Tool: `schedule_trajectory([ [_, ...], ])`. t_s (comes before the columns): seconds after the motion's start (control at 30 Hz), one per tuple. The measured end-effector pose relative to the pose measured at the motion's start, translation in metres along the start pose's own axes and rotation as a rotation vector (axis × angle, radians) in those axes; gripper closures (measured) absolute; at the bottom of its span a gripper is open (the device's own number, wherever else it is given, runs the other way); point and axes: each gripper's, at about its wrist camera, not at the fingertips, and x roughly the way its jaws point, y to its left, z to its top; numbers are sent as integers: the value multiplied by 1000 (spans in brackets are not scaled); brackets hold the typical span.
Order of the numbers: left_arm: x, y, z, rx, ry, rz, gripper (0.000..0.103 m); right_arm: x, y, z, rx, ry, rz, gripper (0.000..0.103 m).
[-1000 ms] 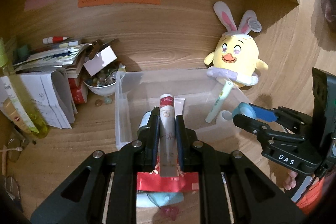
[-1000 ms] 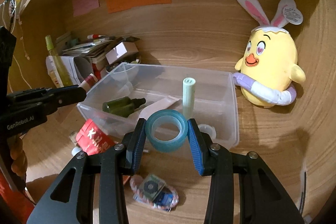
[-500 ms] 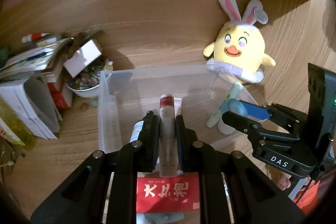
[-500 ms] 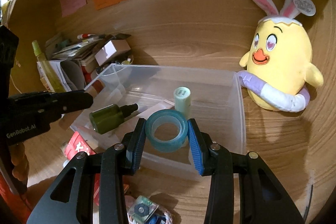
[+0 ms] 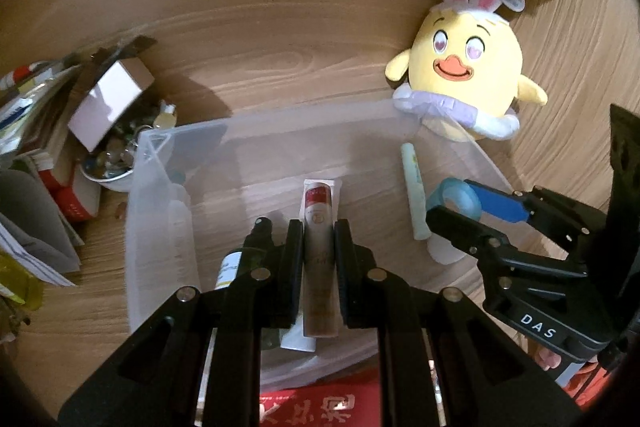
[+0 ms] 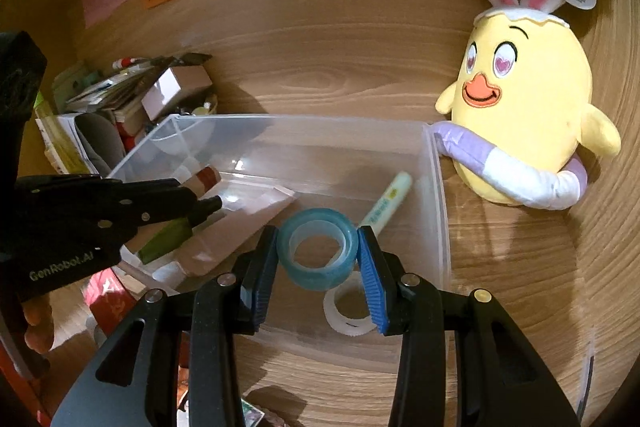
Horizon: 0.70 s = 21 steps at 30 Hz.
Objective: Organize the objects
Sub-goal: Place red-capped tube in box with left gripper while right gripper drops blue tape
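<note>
We hold both loads over the clear plastic bin (image 6: 434, 211): our right gripper (image 6: 318, 253) clamps the blue tape roll (image 6: 318, 251) above a white roll (image 6: 346, 309), while our left gripper (image 5: 319, 251) pinches a red-capped tube (image 5: 319, 227), its long axis pointing forward, probably just above the floor.

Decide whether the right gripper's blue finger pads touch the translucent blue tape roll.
Touching. In the right wrist view, both blue finger pads press against opposite sides of the translucent blue tape roll, with no gap visible.
</note>
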Motion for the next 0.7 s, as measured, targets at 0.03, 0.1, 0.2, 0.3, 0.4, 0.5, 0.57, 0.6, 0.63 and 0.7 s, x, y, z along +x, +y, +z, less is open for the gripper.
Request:
schedule_trajectory([
  [0.03, 2, 0, -1, 2, 6, 1, 89, 0, 0, 0, -3, -1, -3, 67],
  [0.1, 5, -1, -1, 6, 13, 2, 89, 0, 1, -1, -11, -1, -14, 67],
  [0.2, 8, 0, -2, 10, 23, 6, 89, 0, 2, -1, -11, -4, -22, 67],
  [0.3, 8, 1, -4, 7, 24, 11, 89, 0, 2, -1, -9, -3, -28, 66],
  [0.4, 6, 0, -4, 10, 22, 14, 88, -1, 2, -1, -6, -2, -29, 62],
  [0.5, 2, 0, -5, 10, 17, 11, 87, -2, 4, -2, -9, -3, -27, 59],
  [0.57, -4, -1, -6, 8, 7, 8, 78, -4, 5, -2, -16, -9, -35, 54],
  [0.6, -7, -2, -7, 5, 2, 10, 68, -5, 6, -2, -20, -13, -43, 51],
  [0.63, -11, -2, -8, -1, -10, 20, 61, -5, 7, -3, -25, -16, -49, 50],
  [0.7, -19, -2, -10, -8, -39, 46, 44, -6, 9, -2, -32, -20, -55, 50],
])
